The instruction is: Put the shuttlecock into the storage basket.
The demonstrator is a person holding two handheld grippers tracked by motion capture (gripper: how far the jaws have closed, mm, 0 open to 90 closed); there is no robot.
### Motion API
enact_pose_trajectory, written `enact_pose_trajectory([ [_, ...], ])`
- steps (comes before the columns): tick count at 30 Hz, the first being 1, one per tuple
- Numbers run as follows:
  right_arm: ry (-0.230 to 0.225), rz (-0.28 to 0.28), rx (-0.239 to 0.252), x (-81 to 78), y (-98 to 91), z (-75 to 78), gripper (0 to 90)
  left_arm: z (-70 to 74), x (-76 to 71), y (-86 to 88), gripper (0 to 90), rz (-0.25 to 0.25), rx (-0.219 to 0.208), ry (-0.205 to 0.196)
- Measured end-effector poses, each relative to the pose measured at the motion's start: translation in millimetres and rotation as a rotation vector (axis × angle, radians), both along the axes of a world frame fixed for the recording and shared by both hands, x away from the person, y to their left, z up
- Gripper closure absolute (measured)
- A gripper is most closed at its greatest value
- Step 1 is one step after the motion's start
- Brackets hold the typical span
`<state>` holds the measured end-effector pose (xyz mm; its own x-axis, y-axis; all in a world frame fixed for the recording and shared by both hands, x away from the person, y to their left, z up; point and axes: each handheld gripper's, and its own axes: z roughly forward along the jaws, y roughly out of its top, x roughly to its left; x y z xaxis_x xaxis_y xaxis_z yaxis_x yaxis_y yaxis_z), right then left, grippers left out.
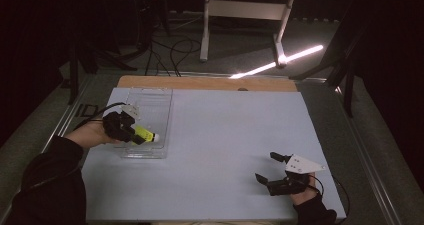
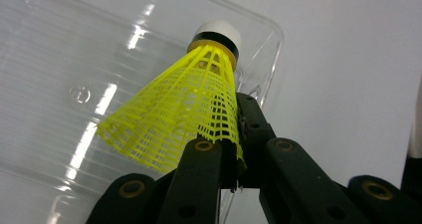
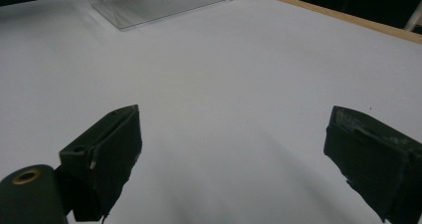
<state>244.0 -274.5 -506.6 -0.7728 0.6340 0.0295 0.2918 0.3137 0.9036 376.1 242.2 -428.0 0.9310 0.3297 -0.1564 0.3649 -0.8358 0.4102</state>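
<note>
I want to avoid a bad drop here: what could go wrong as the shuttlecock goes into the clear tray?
1. The left gripper pinches only the thin edge of the yellow shuttlecock skirt; the mesh may deform or slip out.
2. It hangs near the clear tray corner, so a release might land on the rim or the white table.
3. The right gripper rests open far away and probably cannot catch it.
</note>
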Motion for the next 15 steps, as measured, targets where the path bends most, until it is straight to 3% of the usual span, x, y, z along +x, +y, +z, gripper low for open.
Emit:
enact_pose_trajectory([
  [11,-0.004,-0.004,0.000,-0.1,-0.4,0.4,8.5,-11.8,5.9,-5.0,88.9,0.003,0.037,0.053],
  [15,-0.002,-0.003,0.000,0.0,-0.5,0.4,8.5,-14.7,7.5,-7.6,88.7,0.003,0.044,0.056],
])
